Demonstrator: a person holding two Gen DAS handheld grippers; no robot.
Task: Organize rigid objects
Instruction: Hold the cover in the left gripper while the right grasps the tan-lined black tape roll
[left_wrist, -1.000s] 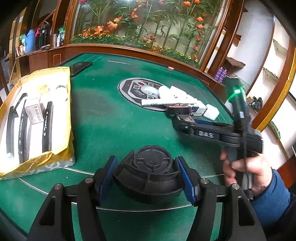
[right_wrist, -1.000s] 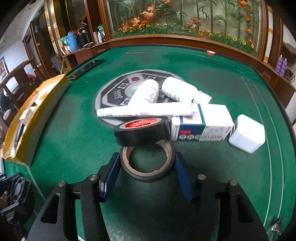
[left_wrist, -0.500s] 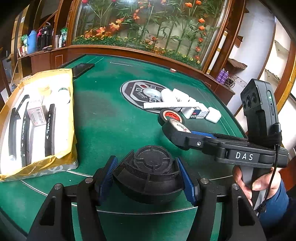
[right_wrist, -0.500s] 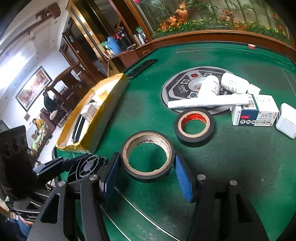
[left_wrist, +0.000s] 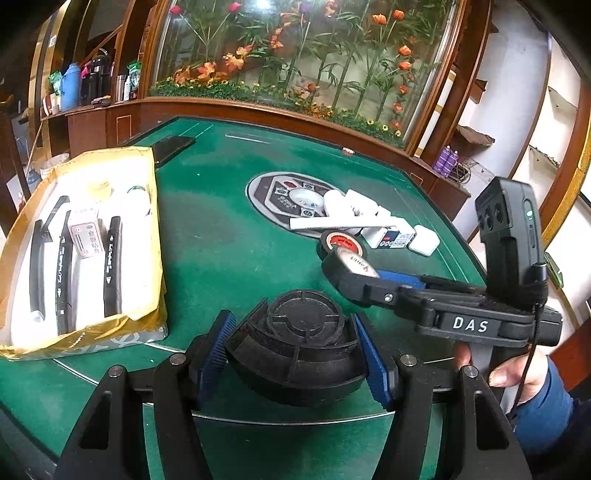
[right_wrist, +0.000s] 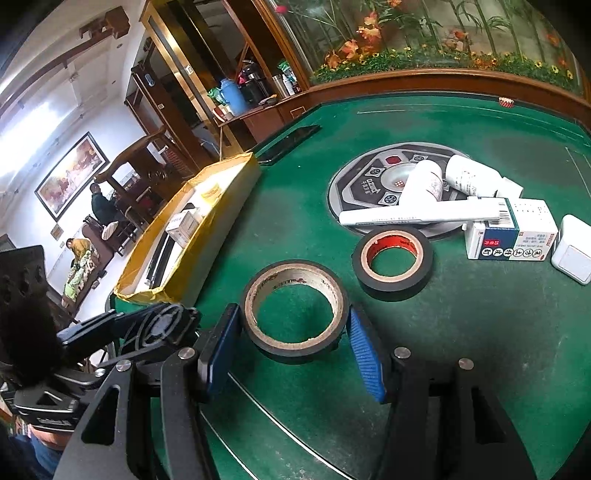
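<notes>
Left wrist view: I am clamping my left gripper (left_wrist: 297, 360) on a black round ribbed part (left_wrist: 295, 350), its blue pads (left_wrist: 218, 349) pressing on both sides of it. Just beyond it and to its right, my right gripper (left_wrist: 349, 266) is reaching in from the side, with my hand (left_wrist: 513, 373) gripping its handle. Ahead and to the left, a yellow-lined box (left_wrist: 151, 236) is lying on the green table (left_wrist: 229, 251), holding black curved strips and a small carton.

From the right wrist view, I am squeezing my right gripper (right_wrist: 295, 332) on a black tape roll with a tan core (right_wrist: 295, 314), both blue pads touching its outer wall. Just past it to the right, a second black tape roll with a red core (right_wrist: 393, 262) is lying flat on the felt. Farther out, a long white box (right_wrist: 424, 216) is resting across a white bottle (right_wrist: 424, 182) and a blue and white carton (right_wrist: 511, 238), with a white adapter (right_wrist: 572, 253) at the far right.
</notes>
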